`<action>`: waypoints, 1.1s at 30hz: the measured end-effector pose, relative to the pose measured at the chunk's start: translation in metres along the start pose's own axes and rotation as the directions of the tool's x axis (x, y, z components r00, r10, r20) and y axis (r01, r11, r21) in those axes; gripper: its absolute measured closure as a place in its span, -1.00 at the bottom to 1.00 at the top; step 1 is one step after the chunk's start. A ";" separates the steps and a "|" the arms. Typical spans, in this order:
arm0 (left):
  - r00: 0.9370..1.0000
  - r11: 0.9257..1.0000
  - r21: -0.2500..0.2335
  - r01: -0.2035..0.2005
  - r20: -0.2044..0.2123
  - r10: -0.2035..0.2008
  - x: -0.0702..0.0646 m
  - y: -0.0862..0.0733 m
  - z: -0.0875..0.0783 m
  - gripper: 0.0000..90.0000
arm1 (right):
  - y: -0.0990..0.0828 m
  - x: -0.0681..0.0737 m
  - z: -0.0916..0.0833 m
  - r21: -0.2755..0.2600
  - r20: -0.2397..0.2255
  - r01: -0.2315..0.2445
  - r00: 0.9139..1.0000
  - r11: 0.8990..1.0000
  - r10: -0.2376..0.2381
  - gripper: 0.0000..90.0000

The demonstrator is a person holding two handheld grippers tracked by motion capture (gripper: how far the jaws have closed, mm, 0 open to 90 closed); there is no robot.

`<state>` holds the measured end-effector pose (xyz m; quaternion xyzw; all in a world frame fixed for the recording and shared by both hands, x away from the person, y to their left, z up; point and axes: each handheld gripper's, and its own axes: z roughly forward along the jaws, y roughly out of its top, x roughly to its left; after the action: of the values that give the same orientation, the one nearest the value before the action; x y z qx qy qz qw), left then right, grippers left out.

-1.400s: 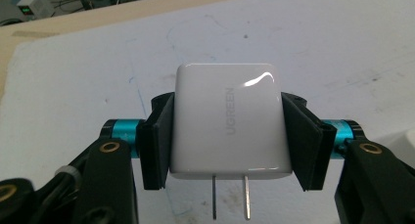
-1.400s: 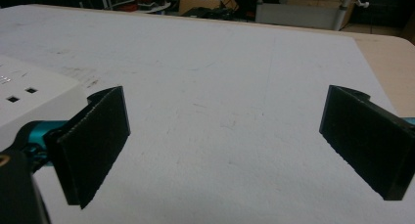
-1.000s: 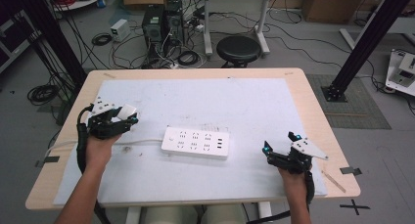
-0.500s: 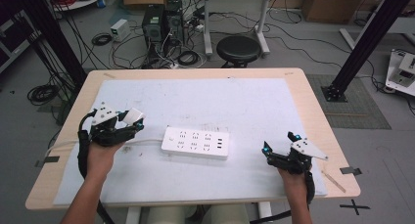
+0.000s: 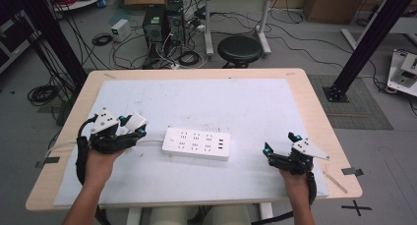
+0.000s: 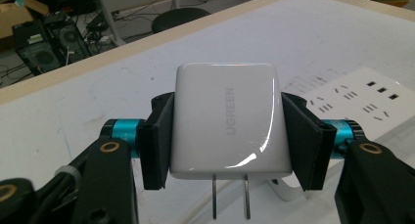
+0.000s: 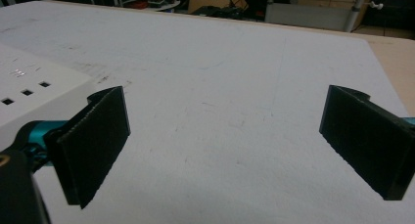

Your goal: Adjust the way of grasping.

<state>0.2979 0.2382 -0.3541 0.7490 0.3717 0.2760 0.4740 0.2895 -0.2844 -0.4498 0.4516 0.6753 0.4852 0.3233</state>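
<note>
Where the power strip (image 5: 196,143) lies, charger (image 6: 226,120) sits clamped beside — left claw (image 6: 226,136).

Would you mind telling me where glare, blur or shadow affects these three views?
In the left gripper view, a curved glare streak crosses the glossy white wall charger, yet its lettering stays sharp. In the right gripper view, the near black pads look soft and the white power strip is bright. In the high view, lighting is even; the strip casts little shadow.
</note>
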 end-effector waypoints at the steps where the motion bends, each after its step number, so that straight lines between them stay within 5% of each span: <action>1: 1.000 1.000 0.001 -0.007 0.008 0.007 -0.001 0.000 -0.001 -0.06 | 0.000 0.000 0.000 -0.001 0.000 0.002 1.000 1.000 -0.002 -0.90; 9: 0.993 0.998 -0.008 -0.063 0.095 0.063 -0.012 0.000 -0.007 -0.06 | 0.002 -0.001 0.002 0.026 -0.050 0.027 0.998 0.999 -0.025 -0.90; 12: 0.984 0.994 -0.012 -0.106 0.143 0.106 -0.019 0.000 -0.008 -0.06 | 0.002 0.000 0.003 0.038 -0.085 0.028 0.996 0.999 -0.025 -0.87; 15: 0.973 0.989 -0.018 -0.150 0.176 0.151 -0.025 0.004 -0.009 -0.06 | 0.004 0.000 0.003 0.075 -0.147 -0.033 0.988 0.997 0.044 -0.85; 17: 0.964 0.984 -0.028 -0.178 0.197 0.180 -0.030 0.006 -0.010 -0.06 | 0.006 0.004 0.003 0.079 -0.186 -0.031 0.981 0.996 0.045 -0.85; 21: 0.946 0.974 -0.041 -0.223 0.230 0.226 -0.041 0.010 -0.006 -0.06 | 0.016 0.016 0.003 0.095 -0.277 -0.034 0.959 0.995 0.060 -0.85; 22: 0.946 0.974 -0.041 -0.223 0.230 0.226 -0.041 0.010 -0.006 -0.06 | 0.016 0.016 0.003 0.095 -0.277 -0.034 0.959 0.995 0.060 -0.85; 23: 0.942 0.972 -0.042 -0.232 0.240 0.235 -0.044 0.011 -0.005 -0.06 | 0.024 0.021 0.004 0.109 -0.324 -0.064 0.941 0.992 0.096 -0.85; 25: 0.934 0.969 -0.045 -0.244 0.256 0.247 -0.048 0.012 -0.003 -0.06 | 0.026 0.023 0.004 0.116 -0.338 -0.072 0.935 0.991 0.108 -0.85; 26: 0.932 0.968 -0.048 -0.245 0.263 0.249 -0.051 0.012 -0.002 -0.06 | 0.031 0.028 0.005 0.116 -0.372 -0.077 0.921 0.990 0.115 -0.85; 27: 0.929 0.967 -0.049 -0.251 0.269 0.255 -0.052 0.012 -0.001 -0.06 | 0.031 0.028 0.005 0.116 -0.372 -0.077 0.921 0.990 0.115 -0.85; 28: 0.925 0.965 -0.050 -0.257 0.275 0.260 -0.054 0.012 0.000 -0.06 | 0.035 0.031 0.006 0.123 -0.407 -0.075 0.906 0.990 0.119 -0.85; 29: 0.922 0.964 -0.050 -0.262 0.281 0.265 -0.057 0.012 0.001 -0.06 | 0.035 0.031 0.006 0.123 -0.407 -0.075 0.906 0.990 0.119 -0.85; 30: 0.918 0.961 -0.050 -0.272 0.287 0.274 -0.059 0.012 0.002 -0.06 | 0.038 0.036 0.007 0.137 -0.446 -0.061 0.887 0.989 0.116 -0.85; 31: 0.912 0.958 -0.050 -0.282 0.296 0.284 -0.061 0.013 0.003 -0.06 | 0.038 0.036 0.007 0.137 -0.446 -0.061 0.887 0.989 0.116 -0.85; 32: 0.909 0.956 -0.050 -0.288 0.300 0.290 -0.063 0.013 0.004 -0.06 | 0.042 0.041 0.008 0.148 -0.473 -0.045 0.874 0.988 0.111 -0.85; 33: 0.903 0.952 -0.051 -0.300 0.305 0.301 -0.066 0.013 0.005 -0.06 | 0.042 0.041 0.008 0.148 -0.473 -0.045 0.874 0.988 0.111 -0.85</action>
<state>0.2681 0.1782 -0.3481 0.8305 0.1723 0.2256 0.4793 0.2929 -0.2388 -0.4128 0.3645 0.7461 0.5489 0.0955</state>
